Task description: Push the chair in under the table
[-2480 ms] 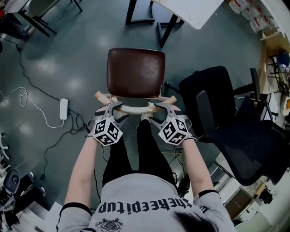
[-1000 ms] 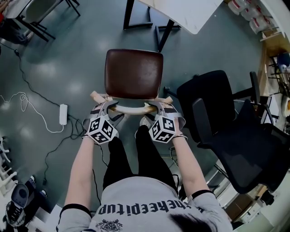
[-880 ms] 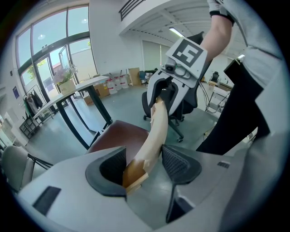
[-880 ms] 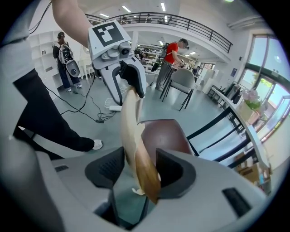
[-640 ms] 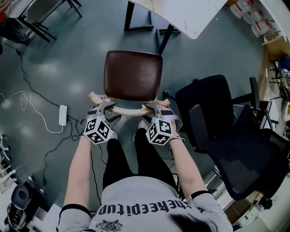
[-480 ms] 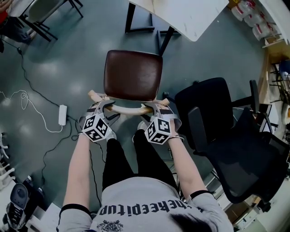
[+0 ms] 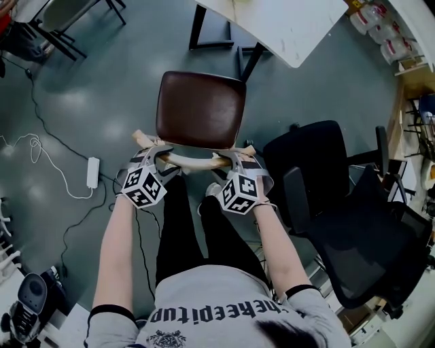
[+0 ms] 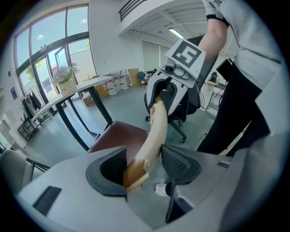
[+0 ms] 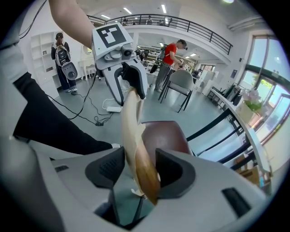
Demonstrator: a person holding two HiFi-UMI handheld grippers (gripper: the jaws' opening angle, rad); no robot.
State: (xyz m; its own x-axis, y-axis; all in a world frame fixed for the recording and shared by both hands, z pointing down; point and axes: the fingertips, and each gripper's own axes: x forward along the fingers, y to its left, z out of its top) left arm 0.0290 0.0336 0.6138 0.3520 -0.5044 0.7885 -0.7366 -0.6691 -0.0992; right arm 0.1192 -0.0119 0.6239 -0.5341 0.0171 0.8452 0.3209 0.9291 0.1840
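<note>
While the backrest rail (image 7: 194, 162) is straddled at both ends, left gripper (image 8: 144, 154): jaws are set apart, and the rail's left end is lodged between them, leaning on one pad; no squeeze is seen.
Right gripper (image 9: 139, 156): jaws are likewise spread wide, with the rail's right end between them and laid against one pad, a gap being left at the other.
Rail: pale, curved wood, spanned from one gripper to the other.
Chair (image 7: 163, 139): set on the floor (image 7: 88, 102), squarely ahead of the grippers.
Seat (image 7: 200, 109): brown and bare, its far edge just short of the table's near edge, so none of it is covered by the tabletop.
Table (image 7: 285, 20): white top at the upper edge of the head view, with black legs beyond the seat's far right corner.
Legs (image 7: 183, 231): in black trousers, placed just behind the rail.
Office chair (image 7: 340, 197): black, near the right of the wooden chair.
Power strip (image 7: 93, 172): white, on the floor to the left, with a white cable (image 7: 41, 153) attached.
Containers (image 7: 387, 30): stacked at the upper right corner; their contents cannot be made out.
</note>
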